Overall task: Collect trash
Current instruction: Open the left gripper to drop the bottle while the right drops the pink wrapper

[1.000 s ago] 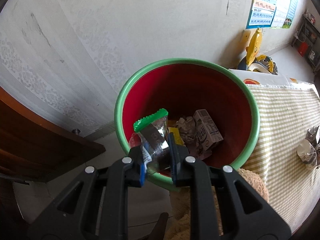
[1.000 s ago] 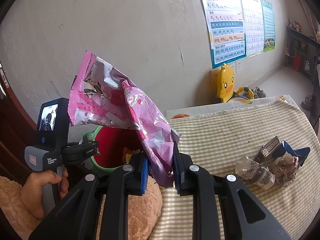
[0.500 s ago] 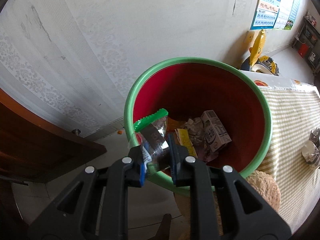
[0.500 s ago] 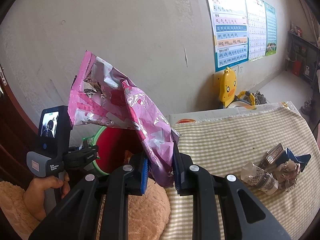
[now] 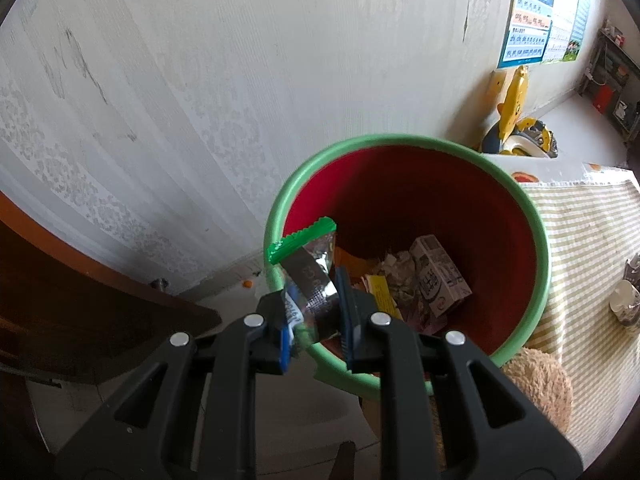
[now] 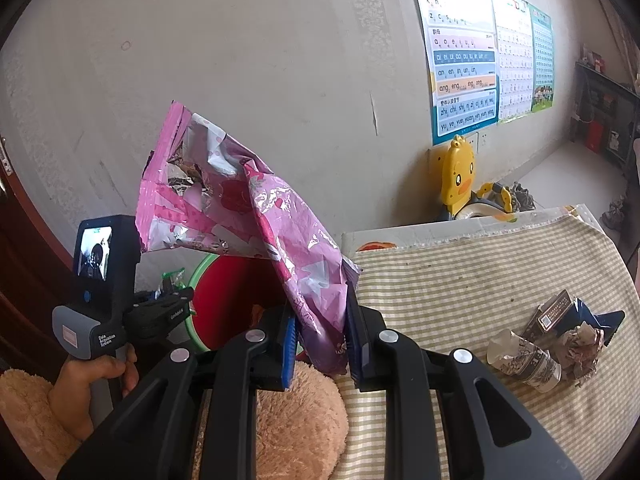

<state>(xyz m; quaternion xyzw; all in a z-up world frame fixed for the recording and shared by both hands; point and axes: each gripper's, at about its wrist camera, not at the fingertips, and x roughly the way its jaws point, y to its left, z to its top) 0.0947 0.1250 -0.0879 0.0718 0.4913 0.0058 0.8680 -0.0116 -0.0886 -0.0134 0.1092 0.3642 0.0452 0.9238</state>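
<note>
My left gripper (image 5: 314, 320) is shut on a silver wrapper with a green edge (image 5: 310, 272) and holds it over the near-left rim of the red bin with a green rim (image 5: 404, 144). A milk carton (image 5: 438, 280) and crumpled paper lie in the bin's bottom. My right gripper (image 6: 320, 340) is shut on a crumpled pink foil bag (image 6: 256, 208), held up over the table's left edge. In the right wrist view the left gripper (image 6: 168, 304) hangs at the bin (image 6: 200, 276), gripped by a hand (image 6: 88, 376).
More trash lies on the checked tablecloth (image 6: 460, 280): a crumpled paper cup (image 6: 524, 360), a small box (image 6: 552, 312) and paper wads. A yellow duck toy (image 6: 458, 172) stands by the wall. A fuzzy tan sleeve (image 6: 300, 420) is below my right gripper. Dark wooden furniture (image 5: 80, 300) stands left.
In the left wrist view the bin has shifted rightward, so the wrapper now hangs over its left rim rather than near its middle. The right gripper keeps still with the pink bag.
</note>
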